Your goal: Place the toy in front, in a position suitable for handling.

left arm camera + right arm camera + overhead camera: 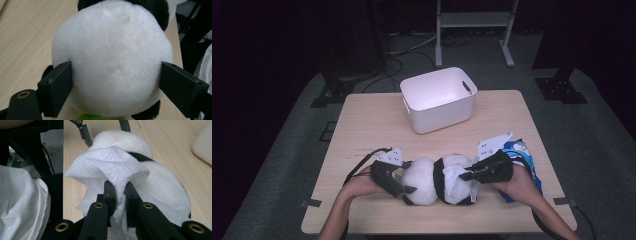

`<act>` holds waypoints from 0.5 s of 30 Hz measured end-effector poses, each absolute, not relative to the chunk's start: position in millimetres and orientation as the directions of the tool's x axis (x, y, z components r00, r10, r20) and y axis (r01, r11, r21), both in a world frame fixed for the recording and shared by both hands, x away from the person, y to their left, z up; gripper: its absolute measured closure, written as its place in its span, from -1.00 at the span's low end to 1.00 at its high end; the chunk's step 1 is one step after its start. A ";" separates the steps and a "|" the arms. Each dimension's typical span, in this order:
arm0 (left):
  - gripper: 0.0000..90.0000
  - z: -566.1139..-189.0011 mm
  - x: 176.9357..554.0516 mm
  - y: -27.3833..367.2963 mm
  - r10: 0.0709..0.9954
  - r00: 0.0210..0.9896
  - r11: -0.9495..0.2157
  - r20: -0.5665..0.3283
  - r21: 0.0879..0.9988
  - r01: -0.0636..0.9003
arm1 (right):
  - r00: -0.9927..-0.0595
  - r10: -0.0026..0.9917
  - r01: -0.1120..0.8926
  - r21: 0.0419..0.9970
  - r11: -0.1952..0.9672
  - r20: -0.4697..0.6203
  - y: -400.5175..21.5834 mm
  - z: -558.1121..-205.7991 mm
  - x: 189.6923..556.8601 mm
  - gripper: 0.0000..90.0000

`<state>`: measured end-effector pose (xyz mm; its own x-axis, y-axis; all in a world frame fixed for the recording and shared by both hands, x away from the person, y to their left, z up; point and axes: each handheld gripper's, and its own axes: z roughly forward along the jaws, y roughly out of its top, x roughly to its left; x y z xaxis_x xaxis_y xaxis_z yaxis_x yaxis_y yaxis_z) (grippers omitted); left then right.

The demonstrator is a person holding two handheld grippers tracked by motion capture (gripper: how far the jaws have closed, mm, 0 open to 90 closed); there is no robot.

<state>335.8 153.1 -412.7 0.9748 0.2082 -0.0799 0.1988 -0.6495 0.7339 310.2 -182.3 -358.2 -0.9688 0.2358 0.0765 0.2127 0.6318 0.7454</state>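
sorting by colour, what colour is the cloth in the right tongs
White, with a fine waffle texture; clearest in the right gripper view.

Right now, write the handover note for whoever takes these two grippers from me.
Left gripper: jaws wide, clamped on the white end of the plush panda, which lies on its side near the table's front edge.
Right gripper: shut on a white paper wipe, held against the panda's other end.
White bin: at the far side of the table; nothing can be seen in it.
Blue packet: by the right hand.
Done: panda held, wipe in hand.
Probably left: wipe the panda, perhaps bin something.
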 end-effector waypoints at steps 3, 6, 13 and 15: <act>-0.70 -412.8 335.7 152.9 0.212 0.974 -0.647 -0.082 0.735 0.203 | -0.966 0.245 0.219 0.745 0.630 0.077 -187.2 -358.9 310.6 0.83; -0.70 -412.9 335.7 152.8 0.213 0.974 -0.647 -0.082 0.735 0.203 | -0.963 0.259 0.229 0.743 0.629 0.077 -192.2 -359.2 312.8 0.83; -0.70 -413.6 335.0 152.7 0.212 0.974 -0.652 -0.083 0.730 0.204 | -0.951 0.298 0.262 0.737 0.623 0.087 -196.2 -358.3 324.6 0.82; -0.71 -414.0 335.1 153.0 0.215 0.973 -0.655 -0.082 0.727 0.206 | -0.948 0.305 0.267 0.738 0.619 0.087 -195.7 -357.8 330.0 0.82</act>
